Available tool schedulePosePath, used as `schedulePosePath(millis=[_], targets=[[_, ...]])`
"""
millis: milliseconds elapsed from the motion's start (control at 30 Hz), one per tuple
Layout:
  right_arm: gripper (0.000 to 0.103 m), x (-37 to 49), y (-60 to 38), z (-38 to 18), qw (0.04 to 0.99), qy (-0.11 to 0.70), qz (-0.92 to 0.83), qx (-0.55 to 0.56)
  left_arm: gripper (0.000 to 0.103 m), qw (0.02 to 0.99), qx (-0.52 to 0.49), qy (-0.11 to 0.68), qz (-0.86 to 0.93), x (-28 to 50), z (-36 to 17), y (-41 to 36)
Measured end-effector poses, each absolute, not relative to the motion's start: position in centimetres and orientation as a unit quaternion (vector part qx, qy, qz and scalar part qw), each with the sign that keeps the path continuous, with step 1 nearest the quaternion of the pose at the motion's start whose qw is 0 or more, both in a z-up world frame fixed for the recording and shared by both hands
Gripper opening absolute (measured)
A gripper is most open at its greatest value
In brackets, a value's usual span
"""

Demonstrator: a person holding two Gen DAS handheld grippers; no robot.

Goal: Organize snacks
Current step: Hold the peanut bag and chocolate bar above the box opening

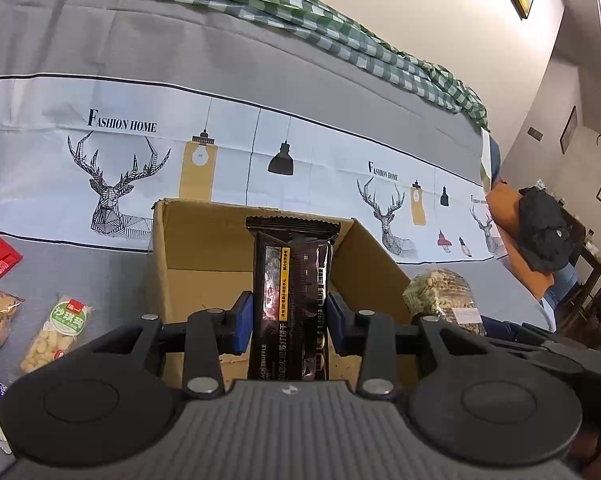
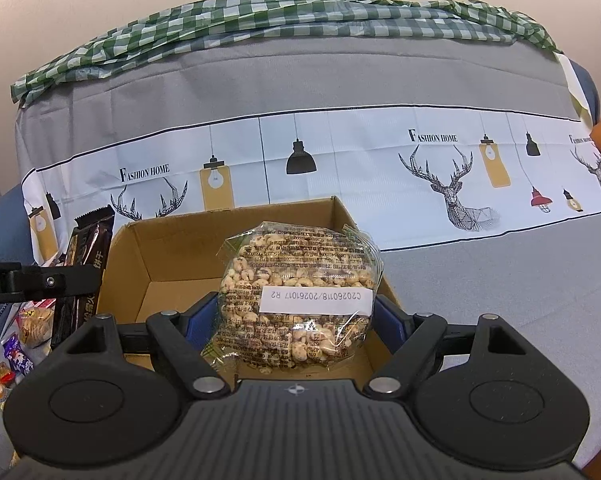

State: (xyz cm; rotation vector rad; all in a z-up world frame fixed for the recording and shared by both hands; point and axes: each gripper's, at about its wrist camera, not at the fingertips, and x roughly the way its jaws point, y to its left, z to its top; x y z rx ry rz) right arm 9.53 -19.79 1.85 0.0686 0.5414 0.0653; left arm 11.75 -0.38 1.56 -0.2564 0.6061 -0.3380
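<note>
Left gripper (image 1: 291, 322) clamps a dark cracker pack (image 1: 292, 300); right gripper (image 2: 296, 316) clamps a puffed-snack bag (image 2: 296, 296).

The cardboard box (image 1: 204, 256) is matt brown corrugated board with a rough torn rim, and in front of it a glossy dark foil biscuit packet (image 1: 290, 300) sits between blue rubbery pads (image 1: 242, 322). Right of the box, a crinkly clear plastic bag of puffs (image 2: 296, 300) carries a matt white paper label (image 2: 315, 300). Behind the box, the printed cloth (image 1: 260, 152) looks smooth and matt.
</note>
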Motion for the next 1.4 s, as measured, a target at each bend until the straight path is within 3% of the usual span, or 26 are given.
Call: schedulePosePath(millis=[1400], targets=[[0.081,9.59,-19.86,1.77,0.962,0.268,0.028,0.034,0.042,0.933,-0.118,0.292,-0.173,11.63,1.64,-0.71]])
